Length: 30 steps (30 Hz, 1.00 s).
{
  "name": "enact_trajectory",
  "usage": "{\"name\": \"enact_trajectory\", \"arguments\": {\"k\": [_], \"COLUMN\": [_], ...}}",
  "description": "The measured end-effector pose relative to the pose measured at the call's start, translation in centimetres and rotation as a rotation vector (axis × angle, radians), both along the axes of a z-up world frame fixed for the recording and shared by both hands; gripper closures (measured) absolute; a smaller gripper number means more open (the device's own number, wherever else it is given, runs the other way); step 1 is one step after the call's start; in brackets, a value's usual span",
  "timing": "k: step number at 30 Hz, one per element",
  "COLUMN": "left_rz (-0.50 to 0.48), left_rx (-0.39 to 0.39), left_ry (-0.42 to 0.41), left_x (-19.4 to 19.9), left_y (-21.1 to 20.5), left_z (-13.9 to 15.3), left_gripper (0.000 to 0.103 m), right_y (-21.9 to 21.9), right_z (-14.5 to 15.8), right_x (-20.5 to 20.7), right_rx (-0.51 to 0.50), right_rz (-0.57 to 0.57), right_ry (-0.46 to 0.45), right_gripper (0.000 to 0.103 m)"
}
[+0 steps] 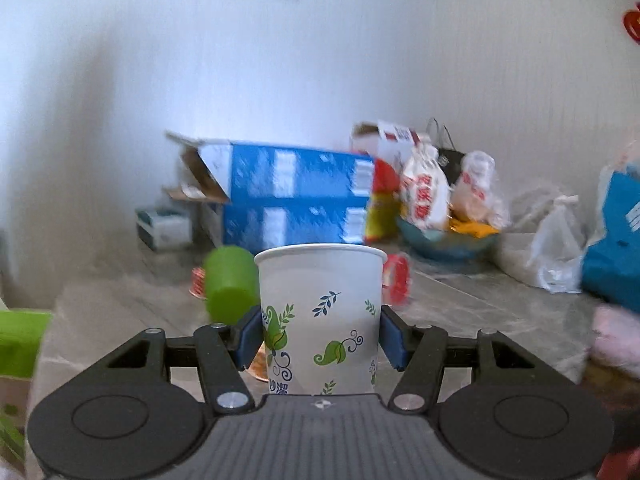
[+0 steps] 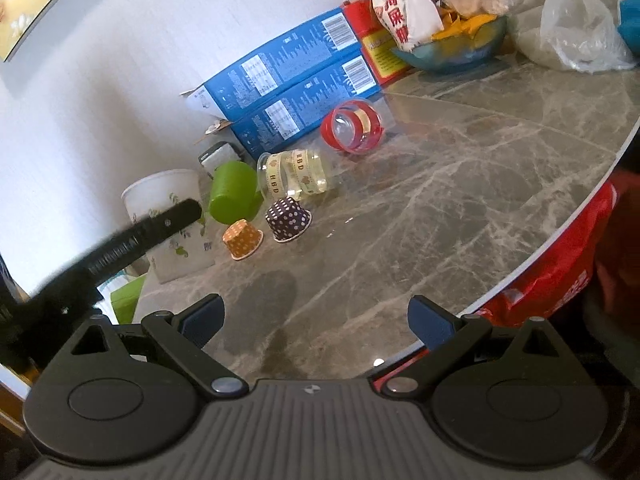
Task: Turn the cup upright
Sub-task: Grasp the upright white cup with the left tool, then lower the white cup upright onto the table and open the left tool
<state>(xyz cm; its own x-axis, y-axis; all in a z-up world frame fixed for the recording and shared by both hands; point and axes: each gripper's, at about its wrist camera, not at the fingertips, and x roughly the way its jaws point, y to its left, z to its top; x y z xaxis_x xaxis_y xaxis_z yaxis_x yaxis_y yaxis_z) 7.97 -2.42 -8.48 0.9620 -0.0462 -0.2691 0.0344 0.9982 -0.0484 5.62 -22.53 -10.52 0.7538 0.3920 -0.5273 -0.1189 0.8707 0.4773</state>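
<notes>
Left wrist: cup (image 1: 320, 312) upright between jaws.

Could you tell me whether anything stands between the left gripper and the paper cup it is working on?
Nothing does. The left gripper is already shut on the white paper cup, rim up. The green cup lies behind it.

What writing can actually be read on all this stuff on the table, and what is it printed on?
"BBD": repeated on the yellow bands of the clear cup lying on its side.
Large red Chinese characters: on the white snack bag in the blue bowl; not clear enough to quote with confidence.
Blue characters low on the paper cup, held by the left gripper: partly cut off.
Labels and barcodes on the blue boxes: too small to read.
</notes>
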Motion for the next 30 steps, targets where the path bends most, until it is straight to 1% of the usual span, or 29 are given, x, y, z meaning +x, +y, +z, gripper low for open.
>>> {"name": "enact_trajectory", "arguments": {"k": [1,5,8,9,15,19,26,29,30], "left_rz": [0.006,0.019,0.037,0.036,0.046,0.046,0.044,0.033,0.03], "left_rx": [0.006,-0.03,-0.026,-0.037,-0.052,-0.01,-0.002,-0.011,-0.003], "left_ry": [-0.007,0.055,0.067,0.071,0.124,0.114,0.083,0.08,0.082], "left_x": [-0.1,0.7,1.1,1.2,2.1,1.5,-0.2,-0.8,-0.9], "left_y": [0.0,0.5,0.8,1.0,1.7,1.3,1.1,1.2,1.2], "left_z": [-0.6,-2.1,-2.3,-2.5,-3.2,-3.3,-3.5,-3.7,-3.7], "left_gripper": [0.04,0.04,0.04,0.04,0.04,0.039,0.036,0.036,0.035], "right_y": [0.0,0.0,0.3,0.4,0.3,0.2,0.1,0.1,0.1], "right_z": [0.0,-0.3,-0.2,-0.3,-0.6,-0.7,-0.9,-1.1,-1.2], "right_x": [-0.2,-0.4,-0.6,-0.6,-0.6,-0.7,-1.0,-0.9,-0.9], "right_rx": [-0.005,0.02,0.006,0.008,0.018,0.021,0.029,0.034,0.036], "right_rz": [-0.005,-0.001,0.009,0.011,0.007,0.009,0.013,0.014,0.015], "right_ry": [-0.005,0.007,-0.011,-0.015,-0.009,-0.009,-0.007,-0.003,-0.002], "right_gripper": [0.004,0.004,0.004,0.004,0.004,0.004,0.004,0.004,0.004]}}
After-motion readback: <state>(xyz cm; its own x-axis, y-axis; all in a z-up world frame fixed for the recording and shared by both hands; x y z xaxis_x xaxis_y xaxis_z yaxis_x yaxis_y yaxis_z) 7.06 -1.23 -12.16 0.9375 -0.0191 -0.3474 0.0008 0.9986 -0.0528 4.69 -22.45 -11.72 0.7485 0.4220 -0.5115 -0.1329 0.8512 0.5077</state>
